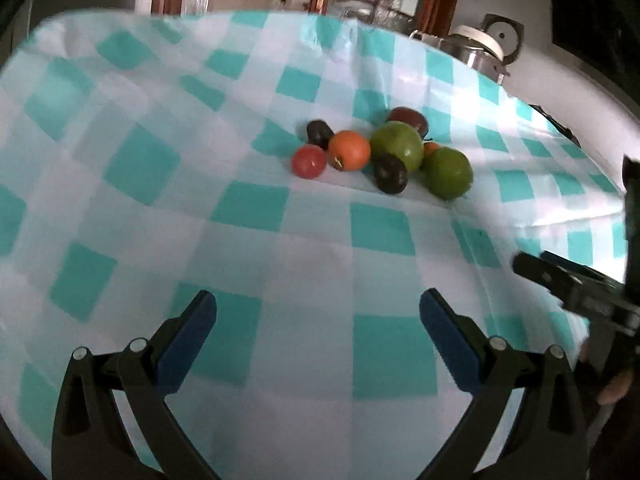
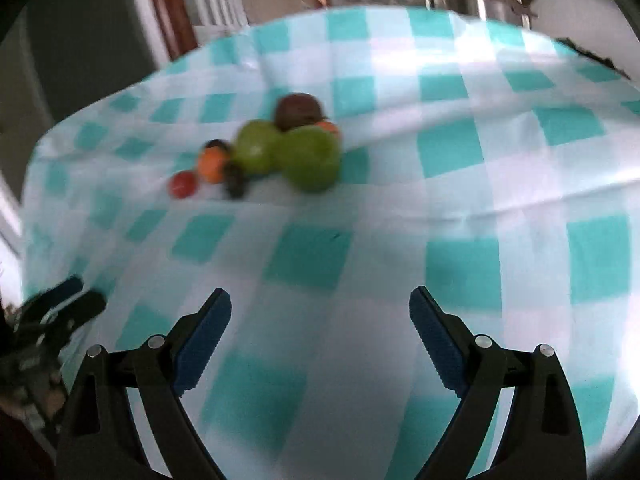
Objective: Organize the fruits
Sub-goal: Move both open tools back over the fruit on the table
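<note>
Green, orange, red and dark fruits lie clustered, touching, on the checked cloth.

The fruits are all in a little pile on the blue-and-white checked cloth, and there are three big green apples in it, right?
Not quite: there are two big green apples, not three. The left wrist view shows one round green apple and a second round green apple beside it. The rest is right: the fruits sit in a little pile on the teal-and-white checked tablecloth.

A checked tablecloth carries a cluster of fruits.
</note>
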### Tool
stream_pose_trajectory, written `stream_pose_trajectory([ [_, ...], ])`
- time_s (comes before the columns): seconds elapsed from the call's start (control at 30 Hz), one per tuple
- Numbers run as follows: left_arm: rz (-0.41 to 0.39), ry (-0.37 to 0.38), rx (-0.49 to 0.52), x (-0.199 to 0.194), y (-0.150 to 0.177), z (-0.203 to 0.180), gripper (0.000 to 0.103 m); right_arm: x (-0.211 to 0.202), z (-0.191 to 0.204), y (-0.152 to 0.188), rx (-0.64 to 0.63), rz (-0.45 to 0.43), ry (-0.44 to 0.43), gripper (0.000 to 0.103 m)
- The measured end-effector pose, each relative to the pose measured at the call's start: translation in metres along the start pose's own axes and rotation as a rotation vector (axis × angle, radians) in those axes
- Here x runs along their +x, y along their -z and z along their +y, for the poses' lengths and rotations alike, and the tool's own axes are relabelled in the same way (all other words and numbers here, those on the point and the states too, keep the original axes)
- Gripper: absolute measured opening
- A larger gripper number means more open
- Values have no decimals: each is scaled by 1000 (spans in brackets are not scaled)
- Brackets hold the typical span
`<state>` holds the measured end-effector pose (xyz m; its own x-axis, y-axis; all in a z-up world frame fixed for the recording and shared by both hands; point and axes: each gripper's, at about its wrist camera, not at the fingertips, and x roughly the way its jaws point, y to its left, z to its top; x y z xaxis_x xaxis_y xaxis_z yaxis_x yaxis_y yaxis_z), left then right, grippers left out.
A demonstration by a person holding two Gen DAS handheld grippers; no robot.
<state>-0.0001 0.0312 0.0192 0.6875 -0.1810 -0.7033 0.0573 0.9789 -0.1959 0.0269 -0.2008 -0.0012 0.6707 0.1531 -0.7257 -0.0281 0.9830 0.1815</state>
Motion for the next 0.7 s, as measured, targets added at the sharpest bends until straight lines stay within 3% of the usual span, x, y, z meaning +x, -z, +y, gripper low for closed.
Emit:
stream_pose_trajectory([
  [0.2, 17, 55, -119, 7, 1, 19, 102, 49, 17, -39, -90, 65, 81, 88],
  [0.4, 27, 85, -106, 7, 2, 18, 101, 85, 33, -71, -156, 96, 96, 86],
  [0.47, 28, 91, -105, 7, 2, 17, 102, 91, 36, -75, -176, 94, 96, 78],
  [0.53, 28, 89, -105, 7, 2, 17, 102, 92, 33, -77, -168, 74, 41, 58],
  [0.57, 29, 88, -103, 7, 2, 16, 102, 91, 32, -77, -164, 64, 25, 55],
  [0.7, 38, 59, -58, 9, -1, 6, 101, 68, 10, -66, -35, -9, -4, 54],
])
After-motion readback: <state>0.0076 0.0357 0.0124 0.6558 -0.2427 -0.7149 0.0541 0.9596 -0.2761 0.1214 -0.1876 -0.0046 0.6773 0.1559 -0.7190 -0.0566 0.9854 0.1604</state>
